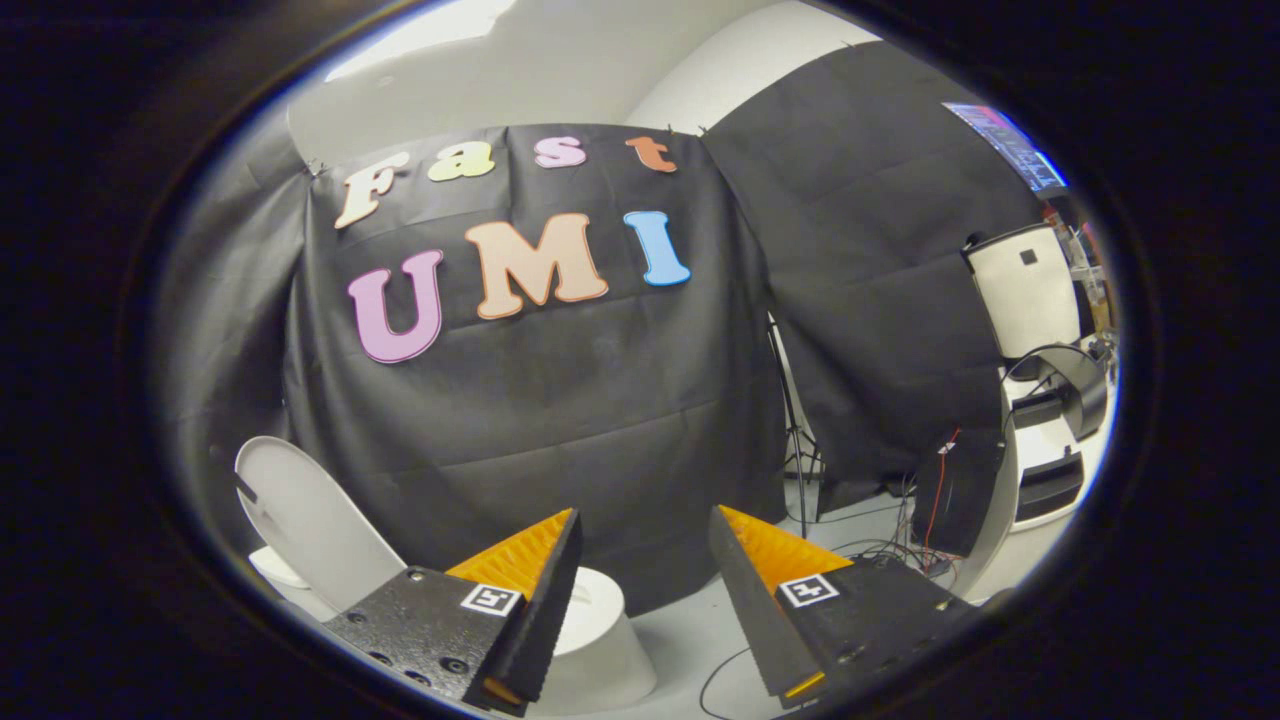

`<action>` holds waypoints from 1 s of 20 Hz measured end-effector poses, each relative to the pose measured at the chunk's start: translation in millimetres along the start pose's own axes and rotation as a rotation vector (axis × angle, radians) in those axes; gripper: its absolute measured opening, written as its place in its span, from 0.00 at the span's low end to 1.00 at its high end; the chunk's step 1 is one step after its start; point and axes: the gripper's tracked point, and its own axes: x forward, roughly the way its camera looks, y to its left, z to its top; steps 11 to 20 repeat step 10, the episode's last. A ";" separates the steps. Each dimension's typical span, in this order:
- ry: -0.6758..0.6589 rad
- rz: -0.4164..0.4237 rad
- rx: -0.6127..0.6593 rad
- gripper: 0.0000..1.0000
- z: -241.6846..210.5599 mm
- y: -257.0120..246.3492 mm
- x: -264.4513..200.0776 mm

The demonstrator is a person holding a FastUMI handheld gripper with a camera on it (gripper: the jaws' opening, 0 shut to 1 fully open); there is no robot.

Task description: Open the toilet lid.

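Note:
The white toilet lid (310, 520) stands raised, leaning back toward the black cloth wall, to the left of my fingers. Below it part of the white toilet bowl (600, 640) shows behind and beside the left finger (530, 570). My gripper (645, 525) is open, with nothing between its fingers. It is held above and to the right of the toilet, pointing at the cloth wall. The right finger (760, 570) hangs over the floor.
A light stand (795, 440) rises where the two cloth panels meet. Loose cables (880, 545) trail over the pale floor to the right. A white machine with a dark curved arm (1050, 380) stands at the far right.

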 end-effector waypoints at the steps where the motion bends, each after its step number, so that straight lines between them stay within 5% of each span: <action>1: 0.001 0.001 0.004 0.79 -0.1 0.4 0.4; 20: 0.000 0.009 0.018 0.79 -0.4 -1.0 0.3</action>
